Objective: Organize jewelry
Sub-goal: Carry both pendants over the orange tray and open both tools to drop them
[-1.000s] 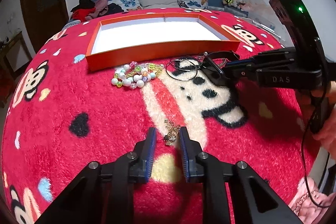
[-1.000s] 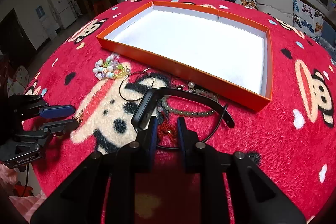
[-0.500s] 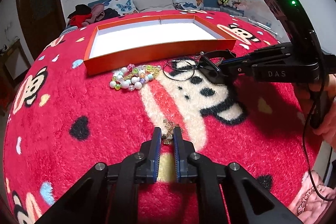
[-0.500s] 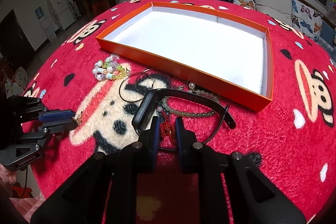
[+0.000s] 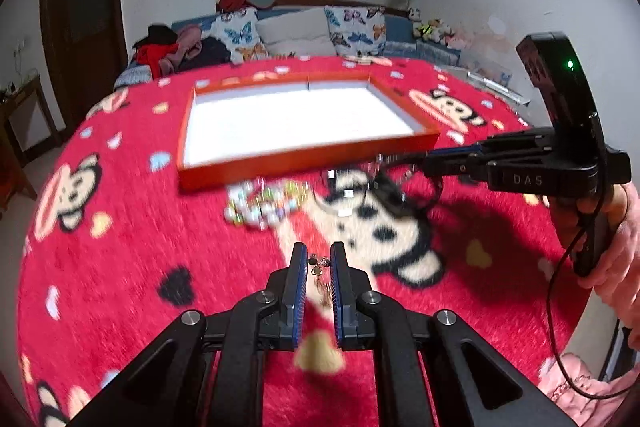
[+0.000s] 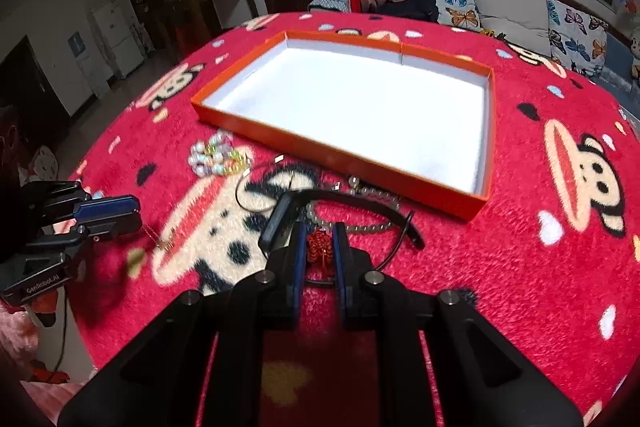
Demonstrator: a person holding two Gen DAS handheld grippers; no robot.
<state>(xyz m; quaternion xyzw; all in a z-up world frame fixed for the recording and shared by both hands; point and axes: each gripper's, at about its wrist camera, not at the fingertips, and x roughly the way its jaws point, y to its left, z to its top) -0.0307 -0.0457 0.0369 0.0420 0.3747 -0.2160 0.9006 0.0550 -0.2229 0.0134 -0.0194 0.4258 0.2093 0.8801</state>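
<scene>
my left gripper (image 5: 319, 254) is clamped on a small gold chain piece (image 5: 320, 273), which hangs between the blue pads just above the red cartoon blanket (image 5: 120, 267); the left wrist view is smeared, so i can only say it looks like a charm chain. in the right wrist view it trails off those pads as a thin gold strand. my right gripper (image 6: 318, 233) is closed on a red knotted ornament (image 6: 319, 247), pinched between both pads. just beyond it lie a black headband (image 6: 360, 201), a string of grey-green beads (image 6: 360, 227) inside the headband's curve, and a thin wire hoop (image 6: 256, 187). a heap of pearly coloured beads (image 6: 218, 157) sits to the left, near the front wall of the orange tray (image 6: 320, 155). the tray's white floor holds no jewelry. a person's hand in a pink sleeve (image 5: 612, 227) grips the right tool's handle.
</scene>
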